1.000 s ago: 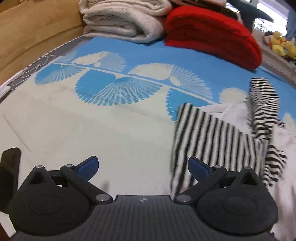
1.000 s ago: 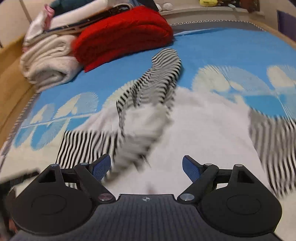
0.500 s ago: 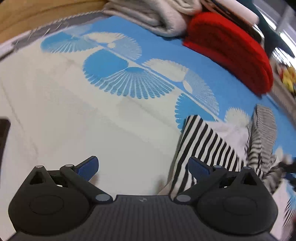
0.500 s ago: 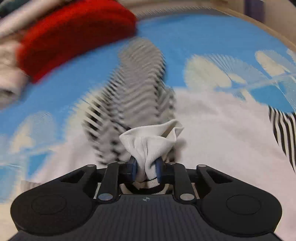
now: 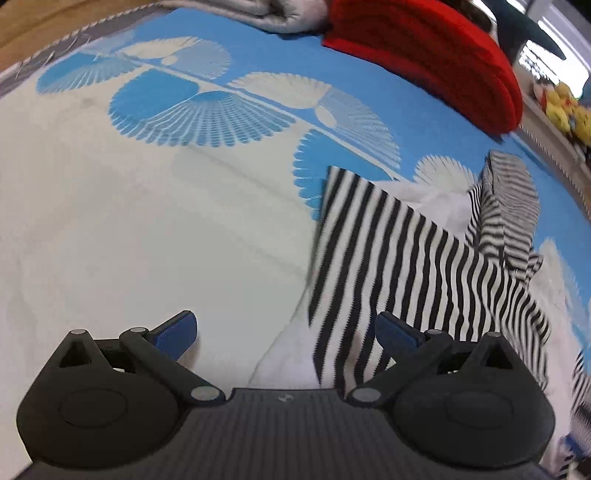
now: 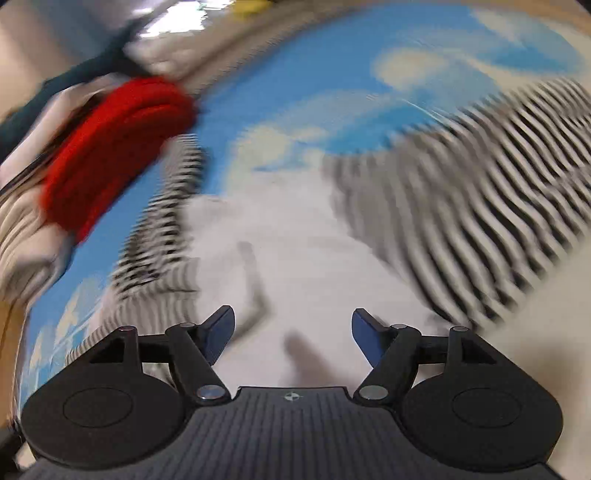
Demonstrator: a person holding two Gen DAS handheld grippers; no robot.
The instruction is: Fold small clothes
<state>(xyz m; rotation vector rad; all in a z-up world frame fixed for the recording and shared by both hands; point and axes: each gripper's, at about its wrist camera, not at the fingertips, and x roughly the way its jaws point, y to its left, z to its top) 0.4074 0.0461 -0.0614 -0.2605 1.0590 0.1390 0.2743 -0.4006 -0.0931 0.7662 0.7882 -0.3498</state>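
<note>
— Left claw point(image 5: 286, 334)?
— Wide apart, nothing between the blue pads point(image 5: 173, 332). Poised over the bedspread point(image 5: 129, 240), pointing steeply down, right pad just at the near edge of the striped shirt point(image 5: 399, 266).

— And the shirt?
— Spread on the bedspread, white body with black-and-white striped sleeves. One striped panel lying flat, just beyond the left claw's right pad; a striped sleeve point(image 5: 509, 206) bunched up and standing behind it, toward the red blanket point(image 5: 436, 51). White cloth visible between the two.

— Right claw point(image 6: 293, 330)?
— Jaws just been opening — now apart, nothing pinched. White shirt body point(image 6: 288, 236) directly beyond the pads, not touched by them as far as the blur allows. Whole right view heavily smeared.

— Anything else beyond the shirt?
— Red blanket folded, past the shirt at the far side of the bedspread. Grey-white folded blanket point(image 5: 280, 14) touching its left side. Yellow plush toys point(image 5: 565, 110) on a ledge to the right of the red blanket. In the right view, another striped stretch point(image 6: 480, 206) of the shirt to the right of the white body, a thinner striped strip on the left, nearer the red blanket.
</note>
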